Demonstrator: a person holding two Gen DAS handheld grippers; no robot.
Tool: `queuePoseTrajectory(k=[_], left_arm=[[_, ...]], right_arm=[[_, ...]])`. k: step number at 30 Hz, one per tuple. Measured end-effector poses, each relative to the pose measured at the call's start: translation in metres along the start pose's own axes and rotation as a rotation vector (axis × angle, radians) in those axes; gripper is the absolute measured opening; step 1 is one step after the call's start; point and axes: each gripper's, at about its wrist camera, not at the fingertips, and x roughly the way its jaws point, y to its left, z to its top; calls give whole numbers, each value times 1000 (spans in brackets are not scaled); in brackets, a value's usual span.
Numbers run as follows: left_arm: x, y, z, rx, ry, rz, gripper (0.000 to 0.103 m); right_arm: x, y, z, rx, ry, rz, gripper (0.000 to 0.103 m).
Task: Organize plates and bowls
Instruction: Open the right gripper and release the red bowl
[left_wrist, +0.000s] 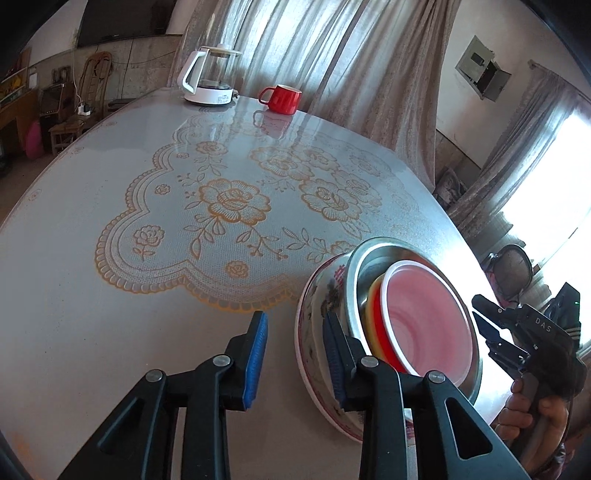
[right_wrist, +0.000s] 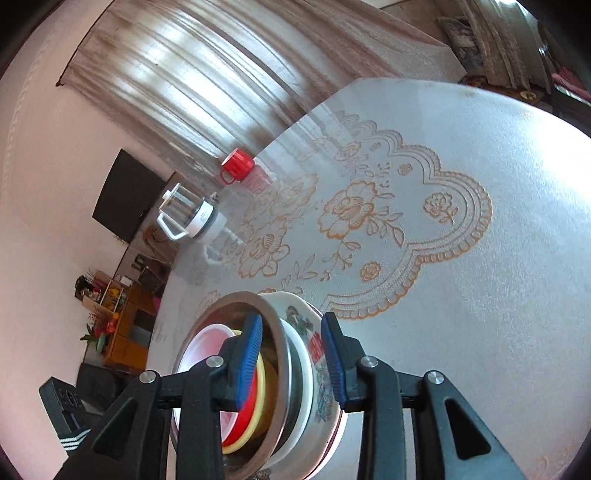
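Left wrist view: white letters "DAS" stand on the black body of the right tongs (left_wrist: 480, 314), held by a hand (left_wrist: 532, 406) at the table's (left_wrist: 74, 295) near right edge. Red characters sit on the flowered bowl's (left_wrist: 325, 295) side, too small to read. The stack of bowls rests on the table near that edge — flowered bowl outermost, then a steel bowl (left_wrist: 354, 273), then yellow, red and a pink bowl (left_wrist: 428, 317) innermost, mouths facing up.

The left tongs (left_wrist: 295, 354) stand apart, gripping nothing; one pad is just beside the flowered bowl's wall.

In the right wrist view the right tongs (right_wrist: 291, 362) straddle the steel and flowered rims — pads apart, not pressing.

A red mug (left_wrist: 280, 96) and a white kettle (left_wrist: 208, 77) stand at the far side.
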Motion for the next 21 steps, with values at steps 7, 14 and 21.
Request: queuePoseTrajectory(k=[7,14,21], left_arm=[[17,6,-14,-3,66,10,32],[16,5,-17,8,71,13,26],[14,8,-18,3,77,17,24]], right_arm=[[16,-20,-8,86,40,16,33],[15,-15,-9,70,42,37,23],[20,-16,-12,74,59,31,21]])
